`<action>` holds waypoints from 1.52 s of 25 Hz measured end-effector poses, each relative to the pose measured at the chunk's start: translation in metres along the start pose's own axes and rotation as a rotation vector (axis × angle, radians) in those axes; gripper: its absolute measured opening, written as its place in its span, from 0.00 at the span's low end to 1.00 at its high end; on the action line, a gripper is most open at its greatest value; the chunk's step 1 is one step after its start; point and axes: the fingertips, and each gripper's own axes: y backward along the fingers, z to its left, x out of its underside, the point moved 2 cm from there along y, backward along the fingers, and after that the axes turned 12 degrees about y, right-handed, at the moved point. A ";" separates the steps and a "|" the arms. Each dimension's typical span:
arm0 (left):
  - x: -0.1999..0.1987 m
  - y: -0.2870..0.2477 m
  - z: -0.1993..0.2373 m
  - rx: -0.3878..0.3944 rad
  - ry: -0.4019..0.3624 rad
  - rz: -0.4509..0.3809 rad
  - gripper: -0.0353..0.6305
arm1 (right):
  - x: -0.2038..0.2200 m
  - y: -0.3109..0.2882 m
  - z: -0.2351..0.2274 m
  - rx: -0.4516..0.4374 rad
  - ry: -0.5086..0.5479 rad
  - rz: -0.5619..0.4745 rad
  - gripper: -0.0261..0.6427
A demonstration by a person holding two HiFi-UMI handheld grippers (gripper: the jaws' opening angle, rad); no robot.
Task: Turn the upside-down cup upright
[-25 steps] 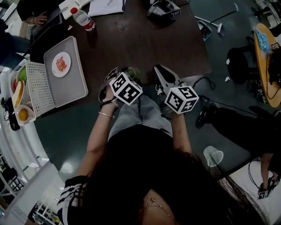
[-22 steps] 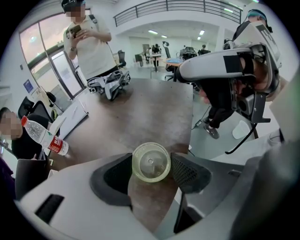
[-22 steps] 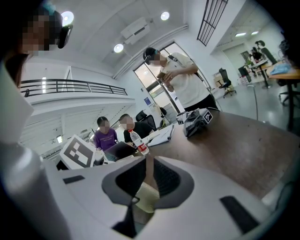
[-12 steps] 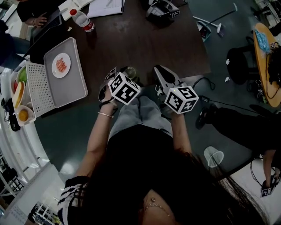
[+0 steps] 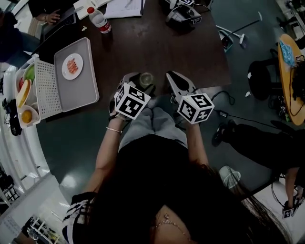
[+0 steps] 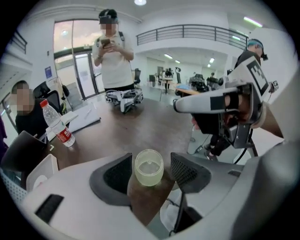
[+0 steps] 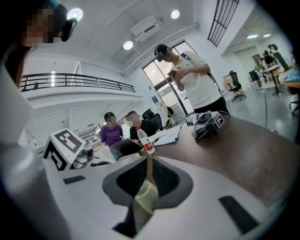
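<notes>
We have the cup (image 6: 149, 171) base-up between the spread, unclamped jaws of our left gripper (image 6: 151, 159). Righting it remains; our right gripper (image 7: 148, 164) is nearly closed

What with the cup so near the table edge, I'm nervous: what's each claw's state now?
Left claw: open, cup between its jaws, not gripped.
Right claw: shut, empty, having just closed further.

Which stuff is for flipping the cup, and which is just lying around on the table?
For the job:
cup
left claw, open around it

Just lying about:
water bottle
grey tray
plate
papers
</notes>
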 end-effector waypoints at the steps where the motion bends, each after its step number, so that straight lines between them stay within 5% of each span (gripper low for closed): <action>1: -0.002 0.006 0.001 0.002 0.029 -0.034 0.46 | -0.001 -0.001 0.002 0.001 0.018 0.002 0.11; 6: -0.012 0.034 0.008 -0.006 0.159 -0.190 0.38 | -0.007 -0.007 0.015 -0.010 0.106 0.019 0.10; 14: -0.013 0.066 0.019 -0.041 0.266 -0.334 0.30 | -0.022 -0.012 0.036 -0.033 0.178 0.012 0.08; 23: -0.019 0.106 0.037 -0.127 0.378 -0.539 0.06 | -0.032 -0.010 0.050 -0.016 0.265 0.010 0.07; 38: -0.020 0.132 0.036 -0.089 0.413 -0.638 0.06 | -0.031 -0.010 0.062 -0.001 0.297 0.029 0.06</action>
